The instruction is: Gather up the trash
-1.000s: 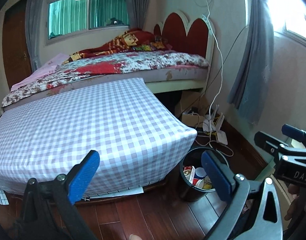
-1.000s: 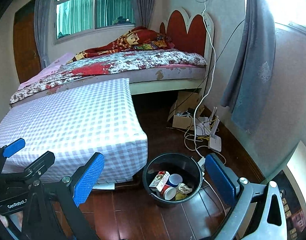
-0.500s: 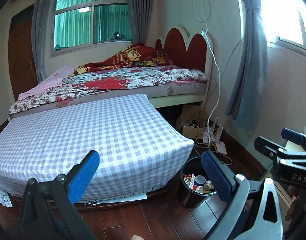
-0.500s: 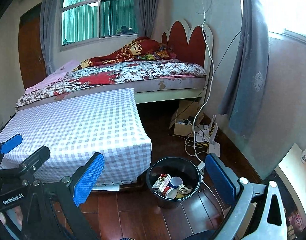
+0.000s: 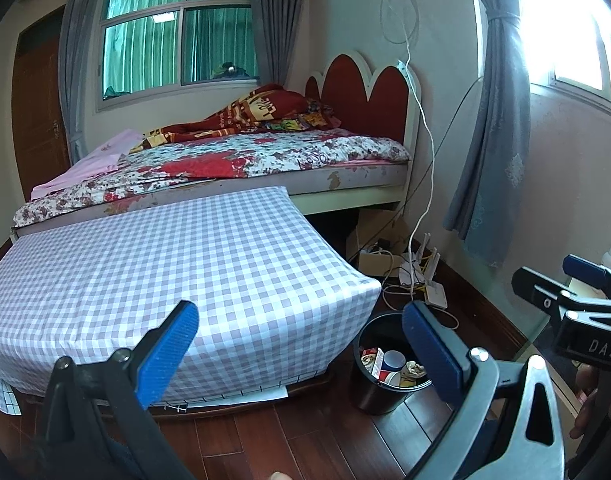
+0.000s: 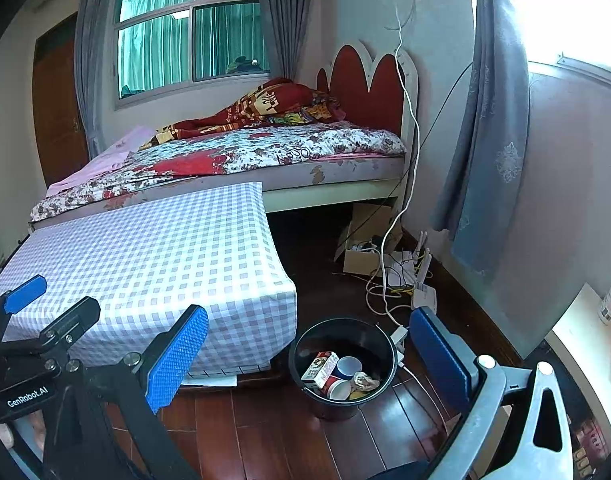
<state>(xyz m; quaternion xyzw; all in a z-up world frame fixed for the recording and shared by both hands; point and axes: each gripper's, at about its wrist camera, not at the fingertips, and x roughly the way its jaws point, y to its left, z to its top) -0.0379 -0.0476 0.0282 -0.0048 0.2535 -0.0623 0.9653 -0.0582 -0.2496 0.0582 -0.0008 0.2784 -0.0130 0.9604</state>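
Seemingly collecting is finished: both left tongs and right tongs hang released, empty; black trash bin holds litter at five o'clock of checked surface. Next: search for strays.

You are looking at one bin holding one carton and two cups. You are facing one bed, one checked table, one window and two grippers, both spread wide and empty.

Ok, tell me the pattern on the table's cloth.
Lilac-and-white check on the cloth; clearest in the right wrist view.
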